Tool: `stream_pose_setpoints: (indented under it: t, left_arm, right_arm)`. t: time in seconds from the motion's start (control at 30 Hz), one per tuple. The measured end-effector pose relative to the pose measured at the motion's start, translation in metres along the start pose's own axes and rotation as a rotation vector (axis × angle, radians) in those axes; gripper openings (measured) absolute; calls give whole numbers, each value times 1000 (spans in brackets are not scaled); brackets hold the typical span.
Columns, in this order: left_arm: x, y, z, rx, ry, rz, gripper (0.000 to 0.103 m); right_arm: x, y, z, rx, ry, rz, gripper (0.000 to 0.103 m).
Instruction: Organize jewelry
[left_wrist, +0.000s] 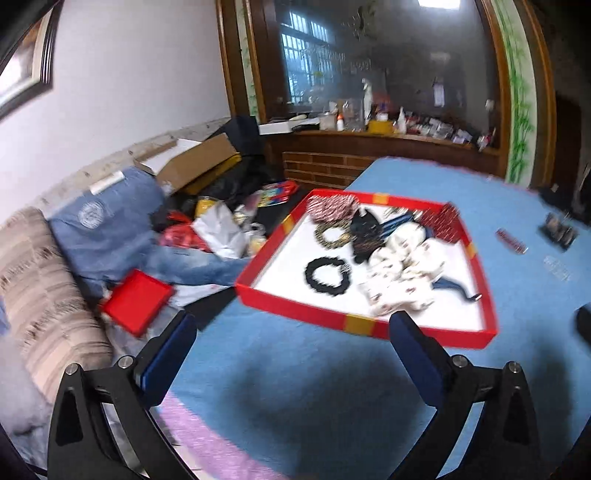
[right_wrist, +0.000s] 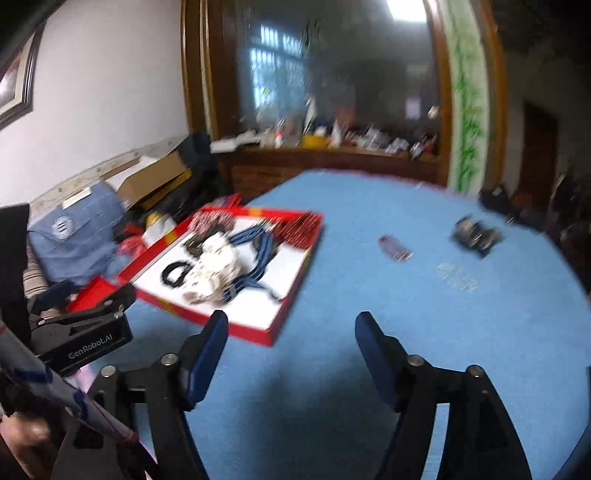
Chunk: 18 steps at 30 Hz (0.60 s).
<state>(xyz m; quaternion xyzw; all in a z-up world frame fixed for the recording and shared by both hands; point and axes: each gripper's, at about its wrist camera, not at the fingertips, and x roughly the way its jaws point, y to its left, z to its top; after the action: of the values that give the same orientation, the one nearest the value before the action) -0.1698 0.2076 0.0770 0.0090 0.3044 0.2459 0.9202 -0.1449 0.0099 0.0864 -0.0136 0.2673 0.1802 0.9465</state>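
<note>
A red-rimmed tray (left_wrist: 295, 314) with a white floor lies on a blue table; it also shows in the right wrist view (right_wrist: 291, 306). In it lie a black scrunchie (left_wrist: 327, 276), a leopard-print scrunchie (left_wrist: 332, 236), a white patterned cloth piece (left_wrist: 402, 269) and other hair pieces. Three small items lie loose on the table to the right: a red clip (left_wrist: 511, 240), a dark clip (left_wrist: 559, 229) and a clear piece (left_wrist: 557, 267). My left gripper (left_wrist: 291, 326) is open and empty, just short of the tray's near rim. My right gripper (right_wrist: 291, 325) is open and empty above the table beside the tray.
A sofa (left_wrist: 40, 295) with a blue cushion (left_wrist: 107, 229), a red box lid (left_wrist: 136, 301) and cardboard boxes stands left of the table. A wooden counter (left_wrist: 369, 144) crowded with bottles runs along the back. The left gripper's body (right_wrist: 81, 332) shows in the right wrist view.
</note>
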Motion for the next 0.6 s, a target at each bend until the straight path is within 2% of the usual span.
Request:
stream_pose_setpoints:
  t: [0.1, 0.2, 0.3, 0.47, 0.6]
  left_arm:
    - [3, -5, 1, 35, 29, 30, 103]
    - [1, -1, 1, 9, 38, -54, 103]
    - [-3, 6, 4, -18, 21, -86, 103]
    - [0, 12, 4, -44, 20, -15, 103]
    - [6, 15, 1, -42, 26, 18, 103]
  right_arm:
    - [-1, -3, 1, 6, -5, 2, 77]
    - [-2, 4, -1, -18, -4, 5, 77]
    - [-5, 9, -3, -37, -11, 11, 77]
    - [-1, 17, -6, -62, 4, 32, 77]
    - [4, 23, -8, -73, 25, 33, 86]
